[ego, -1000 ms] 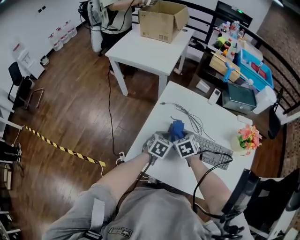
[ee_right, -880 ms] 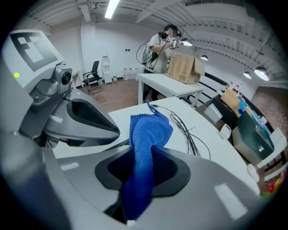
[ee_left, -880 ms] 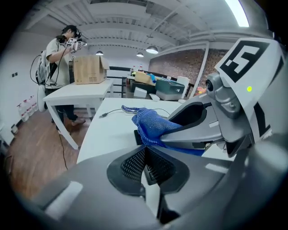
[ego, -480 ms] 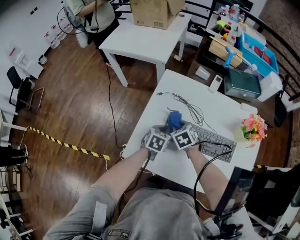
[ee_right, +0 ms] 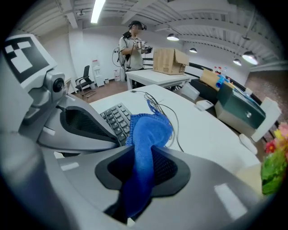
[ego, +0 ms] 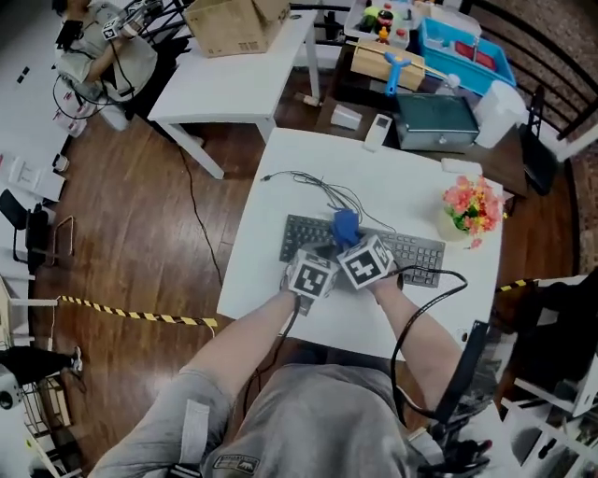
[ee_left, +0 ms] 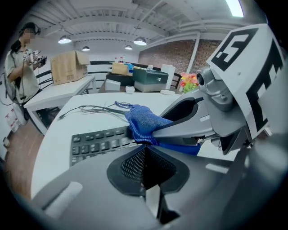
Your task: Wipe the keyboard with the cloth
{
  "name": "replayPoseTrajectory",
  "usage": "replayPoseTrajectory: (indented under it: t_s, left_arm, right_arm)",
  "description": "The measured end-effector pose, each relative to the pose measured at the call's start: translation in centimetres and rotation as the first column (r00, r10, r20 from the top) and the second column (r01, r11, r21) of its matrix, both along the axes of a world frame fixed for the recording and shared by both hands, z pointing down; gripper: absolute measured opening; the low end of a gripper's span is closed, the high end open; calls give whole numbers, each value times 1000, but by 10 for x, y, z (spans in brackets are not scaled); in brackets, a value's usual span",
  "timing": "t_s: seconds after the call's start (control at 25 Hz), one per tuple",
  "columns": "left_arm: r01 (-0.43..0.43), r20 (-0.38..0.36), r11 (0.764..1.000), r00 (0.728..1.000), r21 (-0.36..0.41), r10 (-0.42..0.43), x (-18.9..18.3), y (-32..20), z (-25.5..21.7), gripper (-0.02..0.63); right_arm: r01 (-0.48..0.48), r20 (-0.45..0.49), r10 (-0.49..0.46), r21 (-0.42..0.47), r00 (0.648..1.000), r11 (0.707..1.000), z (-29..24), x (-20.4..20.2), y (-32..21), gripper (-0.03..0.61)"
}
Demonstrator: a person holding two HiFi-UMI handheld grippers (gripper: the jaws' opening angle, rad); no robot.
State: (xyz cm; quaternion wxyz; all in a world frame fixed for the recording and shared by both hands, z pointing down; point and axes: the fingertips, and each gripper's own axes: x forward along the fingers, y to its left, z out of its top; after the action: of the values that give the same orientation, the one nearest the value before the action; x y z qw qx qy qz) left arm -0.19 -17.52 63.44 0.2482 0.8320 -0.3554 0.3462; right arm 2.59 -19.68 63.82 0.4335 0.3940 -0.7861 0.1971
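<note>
A dark keyboard (ego: 411, 252) lies across the white table (ego: 271, 271), also seen in the left gripper view (ee_left: 96, 139) and the right gripper view (ee_right: 116, 117). My right gripper (ego: 348, 241) (ee_right: 146, 155) is shut on a bunched blue cloth (ego: 346, 225) (ee_right: 150, 130), whose free end hangs onto the keys left of the keyboard's middle. My left gripper (ego: 322, 250) (ee_left: 143, 150) sits close beside it on the left, its pads meeting with nothing between them. In the left gripper view the cloth (ee_left: 141, 121) pokes from the right gripper's jaws just ahead.
A thin cable (ego: 313, 185) loops behind the keyboard. A flower pot (ego: 470, 207) stands at the table's right edge. Beyond are a white remote (ego: 377, 131), a green case (ego: 439, 119), a second table with a cardboard box (ego: 234, 23), and a person (ego: 103, 47).
Both grippers, side by side, have carried the cloth rightward from the keyboard's left end to a spot further along the keys. The head camera has also shifted.
</note>
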Motion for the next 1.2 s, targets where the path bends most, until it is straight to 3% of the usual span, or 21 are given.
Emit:
replayPoseTrajectory:
  t_s: [0.2,0.44,0.72,0.84,0.96,1.2]
  left_arm:
    - [-117,-17,993,993,3,117,77,13,-2,-6]
    - [-255,-45,967,966,6,255,166,34,-8,-6]
    - [-346,-68,938,936,14,347,225,51,-10,-6]
    - [-348,-59,937,935,23,348,222,48,-11,-6]
    - [-298,-60,954,952,35,299,199,34,-11,-6]
    - [-104,-61,994,992,38,106,101,4,-9,-6]
  right_arm:
    - [-109,-15,109,-4,994,994,1,78,14,110]
    - [-258,-42,257,-3,965,966,1,174,36,110]
    - [-391,-75,390,6,918,920,2,255,54,110]
    - [-390,-87,389,7,917,921,2,254,54,110]
    - [-329,-85,329,16,941,944,0,227,46,110]
    - [-142,-48,143,16,989,990,-2,115,23,110]
